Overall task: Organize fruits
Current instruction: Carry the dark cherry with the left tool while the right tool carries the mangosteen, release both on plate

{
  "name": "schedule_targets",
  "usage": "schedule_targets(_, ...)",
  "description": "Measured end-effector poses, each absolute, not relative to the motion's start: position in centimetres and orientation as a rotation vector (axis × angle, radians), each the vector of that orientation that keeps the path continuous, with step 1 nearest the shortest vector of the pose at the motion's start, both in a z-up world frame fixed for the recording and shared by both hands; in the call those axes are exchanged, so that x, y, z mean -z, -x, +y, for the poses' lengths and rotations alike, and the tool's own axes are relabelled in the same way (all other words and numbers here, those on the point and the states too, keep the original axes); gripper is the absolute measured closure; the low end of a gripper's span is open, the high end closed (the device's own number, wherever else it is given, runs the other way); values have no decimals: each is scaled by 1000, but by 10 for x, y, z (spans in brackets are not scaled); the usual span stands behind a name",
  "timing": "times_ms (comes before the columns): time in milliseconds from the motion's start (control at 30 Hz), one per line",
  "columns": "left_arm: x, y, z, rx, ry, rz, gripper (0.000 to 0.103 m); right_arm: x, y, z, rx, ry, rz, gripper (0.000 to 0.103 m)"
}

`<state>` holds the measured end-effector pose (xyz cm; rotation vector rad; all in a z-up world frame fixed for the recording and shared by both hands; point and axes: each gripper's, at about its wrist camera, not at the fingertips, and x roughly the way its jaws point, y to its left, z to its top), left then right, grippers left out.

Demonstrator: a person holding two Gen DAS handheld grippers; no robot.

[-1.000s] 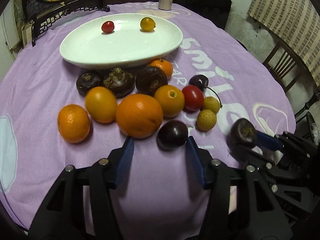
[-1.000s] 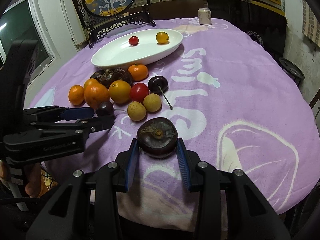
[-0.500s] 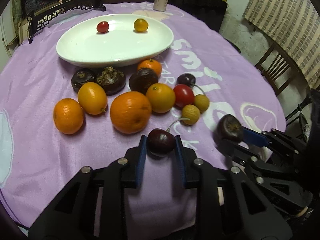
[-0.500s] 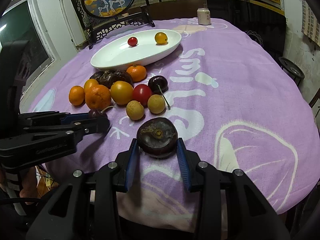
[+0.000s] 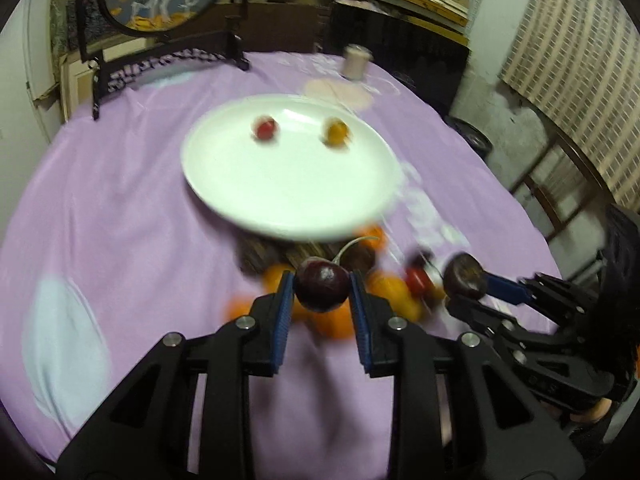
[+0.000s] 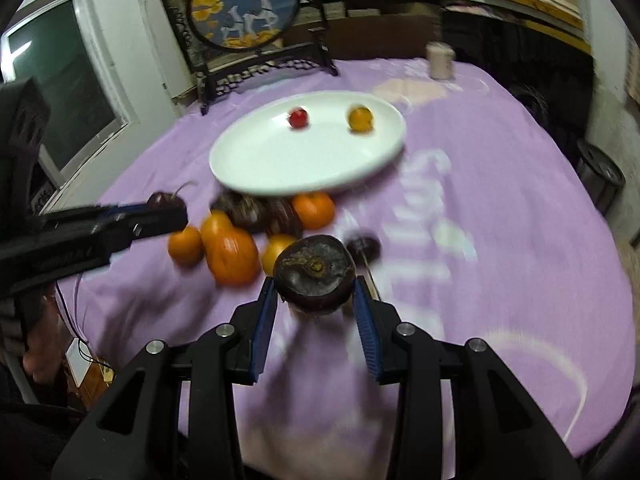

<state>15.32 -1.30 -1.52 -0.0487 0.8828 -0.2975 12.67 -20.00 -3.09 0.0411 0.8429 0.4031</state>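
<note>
My left gripper (image 5: 322,294) is shut on a dark cherry (image 5: 322,285) with a stem, held in the air above the fruit pile. My right gripper (image 6: 315,280) is shut on a dark brown water chestnut (image 6: 314,274), also lifted. The white oval plate (image 5: 288,196) lies beyond, with a red cherry tomato (image 5: 265,128) and a yellow one (image 5: 336,131) on it. Oranges (image 6: 232,254) and dark fruits lie blurred on the purple cloth in front of the plate (image 6: 280,160). The right gripper with its chestnut (image 5: 464,276) also shows in the left wrist view.
A round purple tablecloth (image 6: 500,200) covers the table. A small can (image 6: 440,60) stands at the far edge. A black-framed round screen (image 6: 244,4) stands behind the plate. A wooden chair (image 5: 560,184) is at the right.
The left gripper closed on the cherry and lifted it off the cloth toward the plate. The right gripper rose and moved forward with the chestnut.
</note>
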Motion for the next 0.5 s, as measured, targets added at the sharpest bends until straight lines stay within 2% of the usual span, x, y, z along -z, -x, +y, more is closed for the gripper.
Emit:
schedule_targets(167, 5, -260, 6, 230, 62, 930, 75, 2, -219, -162, -449, 32, 840, 64)
schedule_targets(300, 23, -340, 10, 160, 77, 994, 75, 11, -286, -136, -429, 92, 884, 64)
schedule_targets(500, 54, -377, 12, 169, 111, 1073, 75, 47, -339, -124, -428, 109, 1004, 64)
